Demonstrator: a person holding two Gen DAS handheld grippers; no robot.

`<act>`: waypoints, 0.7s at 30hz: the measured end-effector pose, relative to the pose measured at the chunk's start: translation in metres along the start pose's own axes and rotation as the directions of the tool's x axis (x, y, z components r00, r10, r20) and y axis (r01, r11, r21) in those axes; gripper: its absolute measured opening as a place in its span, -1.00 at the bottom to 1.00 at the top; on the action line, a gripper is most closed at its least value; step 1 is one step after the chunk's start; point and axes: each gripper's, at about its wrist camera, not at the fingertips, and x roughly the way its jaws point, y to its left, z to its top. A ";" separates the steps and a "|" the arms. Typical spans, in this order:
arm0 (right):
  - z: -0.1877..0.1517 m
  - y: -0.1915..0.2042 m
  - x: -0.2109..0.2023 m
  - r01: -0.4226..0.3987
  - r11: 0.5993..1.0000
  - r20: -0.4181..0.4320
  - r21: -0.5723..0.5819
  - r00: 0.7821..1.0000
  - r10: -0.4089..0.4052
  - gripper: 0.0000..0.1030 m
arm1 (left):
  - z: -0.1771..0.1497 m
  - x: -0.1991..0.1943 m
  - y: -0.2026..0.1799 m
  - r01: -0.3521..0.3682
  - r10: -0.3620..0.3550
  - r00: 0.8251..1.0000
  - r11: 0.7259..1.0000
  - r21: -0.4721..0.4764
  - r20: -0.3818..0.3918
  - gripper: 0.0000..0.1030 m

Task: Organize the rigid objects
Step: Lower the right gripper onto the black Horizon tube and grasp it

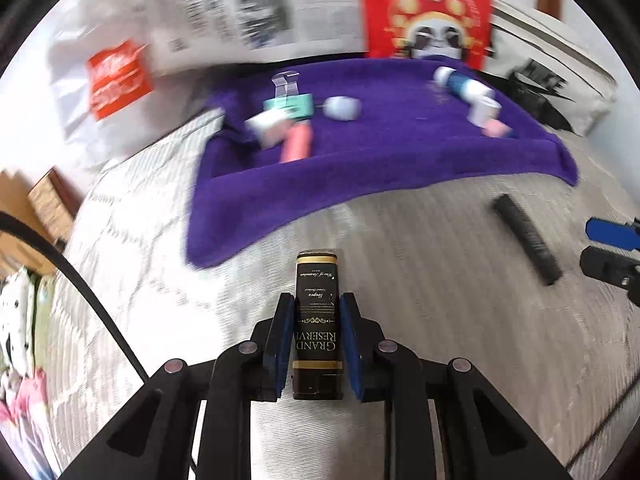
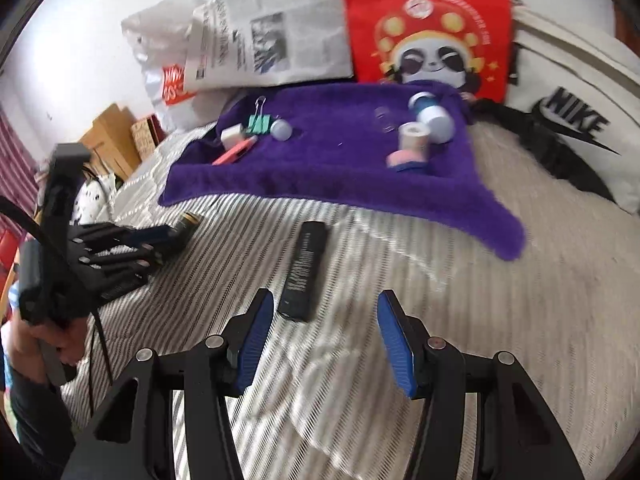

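My left gripper (image 1: 317, 300) is shut on a small black box with gold trim and "Grand Reserve" lettering (image 1: 317, 320), held above the striped bedspread. That same gripper (image 2: 176, 232) shows at the left of the right wrist view with the box's gold end (image 2: 189, 221) poking out. My right gripper (image 2: 325, 300) stands open just above the bedspread, with nothing between its blue pads. A flat black stick-shaped object (image 2: 303, 270) lies just ahead of its left finger, apart from it; the same object (image 1: 527, 239) shows in the left wrist view.
A purple towel (image 1: 360, 168) lies ahead, holding a green binder clip (image 2: 258, 123), a pink tube (image 1: 296, 143), small white bottles (image 2: 434, 114) and tape rolls (image 2: 414, 138). Behind it lean a newspaper (image 2: 272, 40), a red panda bag (image 2: 428, 20) and a white Nike bag (image 2: 576, 120).
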 end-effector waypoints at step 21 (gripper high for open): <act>-0.002 0.032 0.032 0.160 0.980 0.007 -0.116 0.987 -0.160 -0.55 | -0.010 -0.001 0.020 0.071 -0.068 0.997 0.996 -0.060 0.042 -0.56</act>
